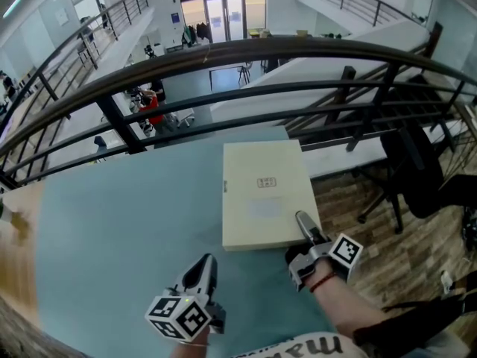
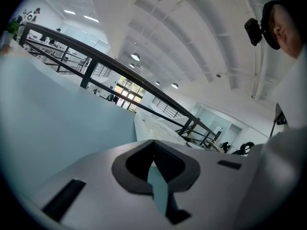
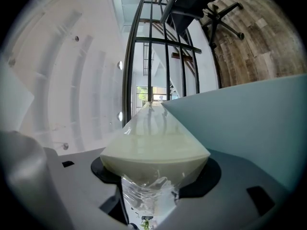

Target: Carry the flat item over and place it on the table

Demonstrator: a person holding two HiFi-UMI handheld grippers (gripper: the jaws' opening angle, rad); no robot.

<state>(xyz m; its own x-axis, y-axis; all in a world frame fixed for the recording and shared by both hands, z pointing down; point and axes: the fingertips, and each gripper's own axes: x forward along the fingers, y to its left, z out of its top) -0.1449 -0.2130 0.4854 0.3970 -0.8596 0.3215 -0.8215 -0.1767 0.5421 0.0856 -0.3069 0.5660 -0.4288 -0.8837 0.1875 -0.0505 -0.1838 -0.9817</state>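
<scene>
My right gripper (image 1: 302, 218) was clamped on the near right corner of the box (image 1: 264, 192), one jaw over its top face and the other under it. The pale slab ran straight out ahead of those jaws towards the railing (image 1: 223, 51). I held it by a corner, I judge, because a flat item gives no other purchase once it lies low on a surface, and a corner leaves the rest free to settle. Clear film (image 3: 148, 195) bunched between the pads just behind the box's edge, so the grip was partly on slippery wrapping and needed to stay firm. The box lay over the table (image 1: 112, 230), flat or very nearly so. I could not tell whether the held corner had quite touched down, since the lower jaw sat beneath it. My left gripper (image 1: 207, 261) hung off to the left of the box, well apart from it, its jaws together with nothing between them and only table ahead of their tips. It was held back, I think, because one grip was enough for so light a load. The carry looked done and the letting go not yet.
</scene>
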